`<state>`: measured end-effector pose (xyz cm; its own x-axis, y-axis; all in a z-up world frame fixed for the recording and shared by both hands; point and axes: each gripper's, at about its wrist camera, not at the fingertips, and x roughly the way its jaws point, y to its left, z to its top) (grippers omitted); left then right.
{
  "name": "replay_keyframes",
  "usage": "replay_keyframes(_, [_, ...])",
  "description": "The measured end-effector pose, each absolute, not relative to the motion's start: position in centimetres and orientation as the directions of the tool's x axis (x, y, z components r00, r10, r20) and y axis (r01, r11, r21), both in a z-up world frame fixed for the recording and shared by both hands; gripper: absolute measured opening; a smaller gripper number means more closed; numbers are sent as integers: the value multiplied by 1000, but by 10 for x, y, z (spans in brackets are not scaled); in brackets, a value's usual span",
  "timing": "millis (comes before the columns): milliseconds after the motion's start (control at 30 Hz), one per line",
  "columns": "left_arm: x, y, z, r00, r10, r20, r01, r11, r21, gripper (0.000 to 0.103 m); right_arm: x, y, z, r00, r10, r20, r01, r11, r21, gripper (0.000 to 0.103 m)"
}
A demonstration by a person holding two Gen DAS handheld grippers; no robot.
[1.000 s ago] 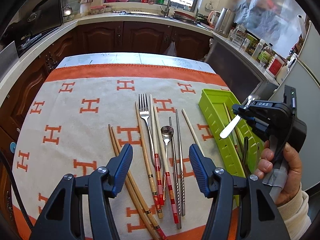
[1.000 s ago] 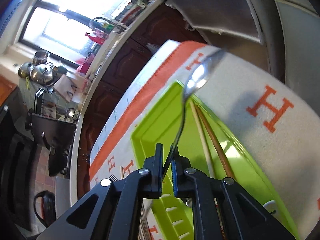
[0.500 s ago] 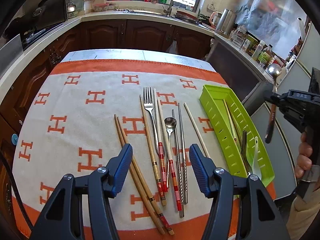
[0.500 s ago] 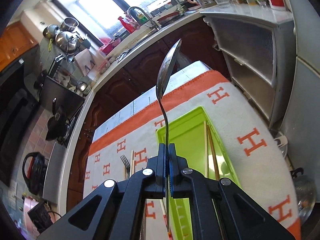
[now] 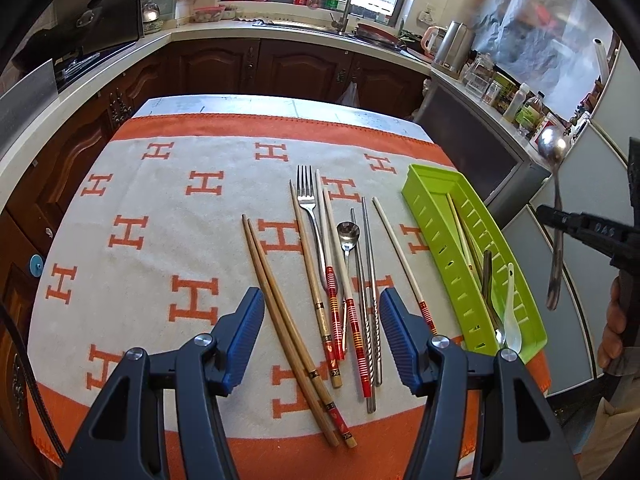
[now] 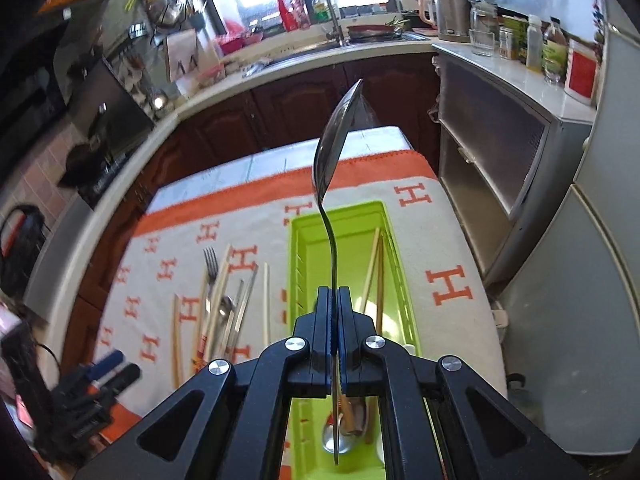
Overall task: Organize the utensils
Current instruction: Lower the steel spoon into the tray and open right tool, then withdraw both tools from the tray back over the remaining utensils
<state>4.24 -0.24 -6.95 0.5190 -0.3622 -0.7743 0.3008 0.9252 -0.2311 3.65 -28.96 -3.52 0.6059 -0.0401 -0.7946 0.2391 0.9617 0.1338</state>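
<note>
The right gripper (image 6: 334, 300) is closed tight on the handle of a metal spoon (image 6: 334, 152). The spoon stands almost upright between its pads, with the bowl above the fingertips and the end of the handle hanging below them. Under this gripper lies the green tray (image 6: 304, 236). Inside the tray I see two wooden chopsticks (image 6: 374, 264) along the side to the right of the held spoon, and near the closer end a white ceramic spoon (image 5: 511, 320) and some metal utensils.

The left gripper (image 5: 322, 336) is about half open and holds nothing; its blue pads (image 5: 246, 332) are in the air above the orange and white cloth (image 5: 160, 240). Ahead of its fingers, between them, the loose utensils lie in a row on the cloth: a pair of plain wooden chopsticks (image 5: 280, 312), a fork (image 5: 308, 204), a small spoon (image 5: 348, 236), metal chopsticks (image 5: 368, 272) and chopsticks with red bands (image 5: 400, 256). The tray is to the right of this gripper, on the same cloth.
</note>
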Motion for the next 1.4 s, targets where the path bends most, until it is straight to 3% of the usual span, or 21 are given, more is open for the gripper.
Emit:
replay_keyframes(500, [44,21,-82,509,-327,-796,239,942,-234,64,71,-289,-134,392,-82,-916,262,965,26,3])
replay_keyframes(700, [44,21,-85,507,-319,-801,232,945,-229,66,74,-290,-131,403,-88,-911,297,954,39,18])
replay_keyframes(1400, [37,28,-86,513,-278,-812,215,957,-192,69,32,-224,-81,509,23,-860,180,975,133,19])
